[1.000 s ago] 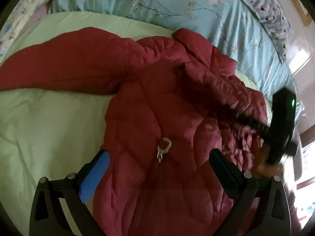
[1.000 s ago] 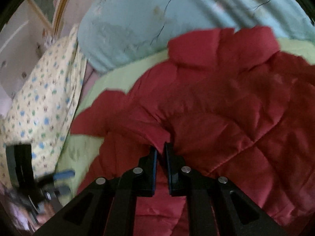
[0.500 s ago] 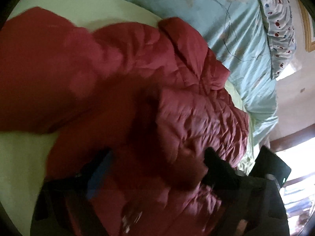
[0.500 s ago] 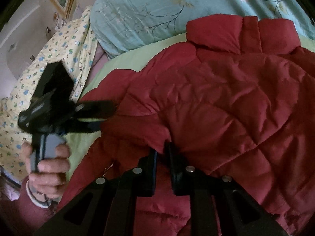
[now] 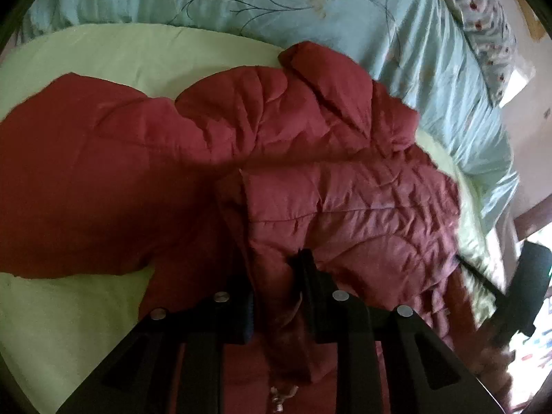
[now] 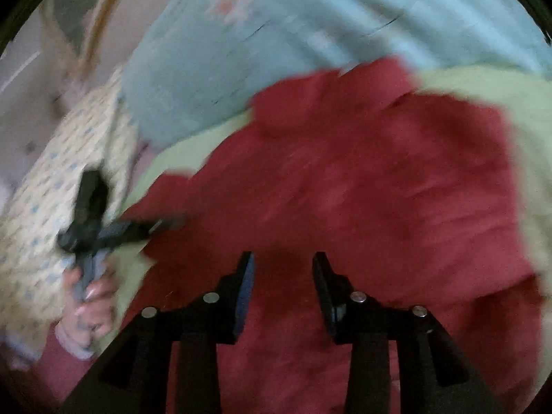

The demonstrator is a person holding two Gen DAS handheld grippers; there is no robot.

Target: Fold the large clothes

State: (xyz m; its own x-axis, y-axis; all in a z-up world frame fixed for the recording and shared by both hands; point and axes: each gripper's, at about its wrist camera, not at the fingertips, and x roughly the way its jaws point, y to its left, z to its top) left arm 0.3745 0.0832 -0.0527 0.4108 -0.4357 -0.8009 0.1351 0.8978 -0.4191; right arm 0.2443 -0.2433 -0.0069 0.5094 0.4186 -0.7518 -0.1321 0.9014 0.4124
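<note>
A dark red quilted jacket (image 5: 310,158) lies on a light green bedsheet (image 5: 120,55), collar toward the far side, one sleeve stretched out to the left. My left gripper (image 5: 276,276) is shut on a fold of the jacket's front edge near a metal zipper pull (image 5: 281,395). In the blurred right wrist view the jacket (image 6: 362,179) fills the middle, and my right gripper (image 6: 283,272) hangs open and empty just above it. The left gripper (image 6: 103,231) also shows there at the left, held by a hand.
A light blue floral quilt (image 5: 276,3) lies along the far side of the bed. A patterned pillow (image 5: 483,24) sits at far right. A yellow dotted blanket (image 6: 51,186) lies at the left of the right wrist view. The right gripper's body (image 5: 528,283) shows at right.
My left gripper went from open to shut on the jacket's front edge. My right gripper let go of the jacket fabric and opened, and its view has moved.
</note>
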